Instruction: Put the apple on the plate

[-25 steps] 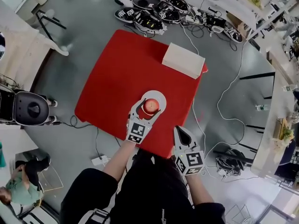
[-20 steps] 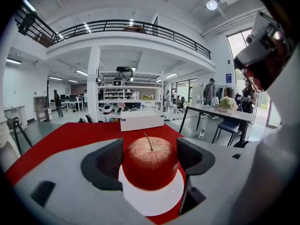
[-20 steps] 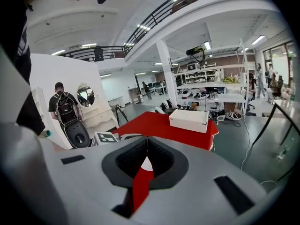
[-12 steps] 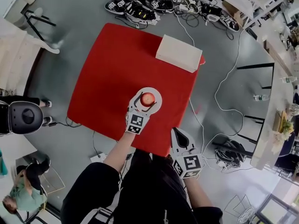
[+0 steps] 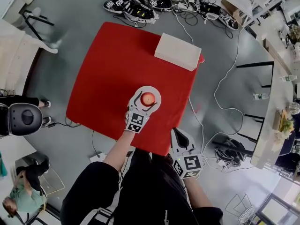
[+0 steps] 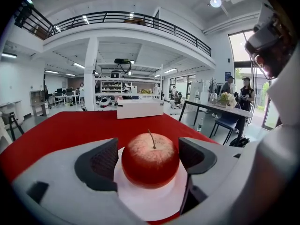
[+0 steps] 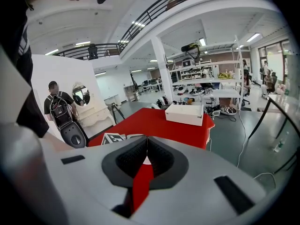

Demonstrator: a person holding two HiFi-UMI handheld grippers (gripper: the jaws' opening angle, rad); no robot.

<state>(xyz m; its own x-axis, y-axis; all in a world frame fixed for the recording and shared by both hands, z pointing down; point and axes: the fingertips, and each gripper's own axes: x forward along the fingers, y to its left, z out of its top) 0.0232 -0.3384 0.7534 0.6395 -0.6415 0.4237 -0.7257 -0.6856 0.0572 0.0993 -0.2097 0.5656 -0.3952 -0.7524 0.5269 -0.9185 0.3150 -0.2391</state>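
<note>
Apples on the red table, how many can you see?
1. The apple sits on the white plate near the red table's front edge, between the open jaws of the left tool. Another could be hidden behind the white box.

a robotics lab hall: past the red table [image 5: 112, 74] lie marker-tagged devices [image 5: 136, 11] and cables [image 5: 197, 17], a railed mezzanine [image 6: 126, 20] above it
</note>
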